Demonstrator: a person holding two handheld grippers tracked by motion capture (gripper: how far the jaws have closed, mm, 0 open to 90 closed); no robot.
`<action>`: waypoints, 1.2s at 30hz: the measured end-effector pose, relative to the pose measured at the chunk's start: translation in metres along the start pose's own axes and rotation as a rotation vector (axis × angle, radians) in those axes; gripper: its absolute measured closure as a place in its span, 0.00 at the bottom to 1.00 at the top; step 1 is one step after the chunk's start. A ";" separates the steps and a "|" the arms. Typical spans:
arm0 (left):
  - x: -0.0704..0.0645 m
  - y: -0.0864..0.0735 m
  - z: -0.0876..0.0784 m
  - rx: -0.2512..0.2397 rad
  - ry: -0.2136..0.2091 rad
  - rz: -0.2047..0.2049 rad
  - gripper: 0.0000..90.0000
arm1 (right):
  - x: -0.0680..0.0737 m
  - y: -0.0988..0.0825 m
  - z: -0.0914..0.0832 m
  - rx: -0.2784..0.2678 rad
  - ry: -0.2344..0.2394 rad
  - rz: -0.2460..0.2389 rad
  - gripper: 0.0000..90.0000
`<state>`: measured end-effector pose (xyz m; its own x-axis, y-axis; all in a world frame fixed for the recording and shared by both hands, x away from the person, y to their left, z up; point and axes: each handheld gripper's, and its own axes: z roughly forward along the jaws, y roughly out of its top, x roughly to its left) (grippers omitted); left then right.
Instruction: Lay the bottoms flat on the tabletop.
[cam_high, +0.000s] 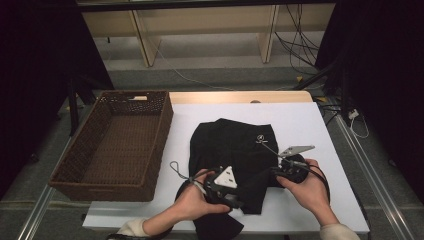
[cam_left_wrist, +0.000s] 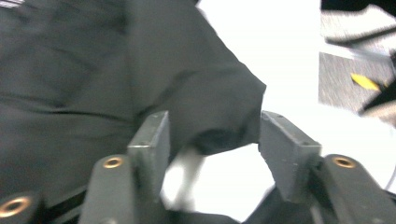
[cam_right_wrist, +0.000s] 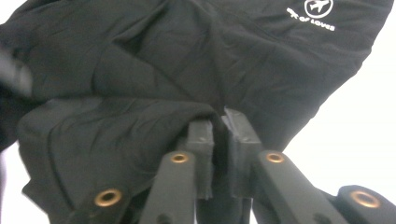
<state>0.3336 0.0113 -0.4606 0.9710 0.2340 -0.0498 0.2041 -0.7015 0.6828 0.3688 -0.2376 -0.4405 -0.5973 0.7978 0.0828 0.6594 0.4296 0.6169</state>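
Garment (cam_high: 227, 145): black, soft, creased cloth.
My right gripper (cam_right_wrist: 219, 123): nearly closed, pinching a fold.
My left gripper (cam_left_wrist: 212, 140): half open, cloth edge loose between.

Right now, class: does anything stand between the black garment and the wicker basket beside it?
Nothing visible does. The black garment lies on the white table; bare tabletop separates it from the wicker basket, whose top is open.

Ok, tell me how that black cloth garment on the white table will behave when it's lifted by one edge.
The black cloth garment looks floppy: it lies creased and folded over itself, so it would probably drape and sag. Likely light, since the right gripper bunches a thin fold. A single pinch may let the rest trail across the white table.
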 end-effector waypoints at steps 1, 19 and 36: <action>-0.002 -0.001 0.007 0.025 0.012 0.016 0.46 | 0.000 0.002 0.003 0.005 -0.010 0.001 0.88; 0.050 -0.004 -0.001 -0.071 0.217 -0.263 0.96 | -0.014 -0.005 0.023 0.015 -0.116 0.014 0.62; 0.047 -0.009 -0.029 -0.038 0.241 -0.248 0.81 | -0.002 -0.007 -0.010 -0.108 -0.337 -0.084 0.87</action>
<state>0.3736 0.0481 -0.4480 0.8344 0.5492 -0.0472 0.4207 -0.5791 0.6984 0.3605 -0.2466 -0.4372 -0.4512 0.8641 -0.2230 0.5520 0.4666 0.6911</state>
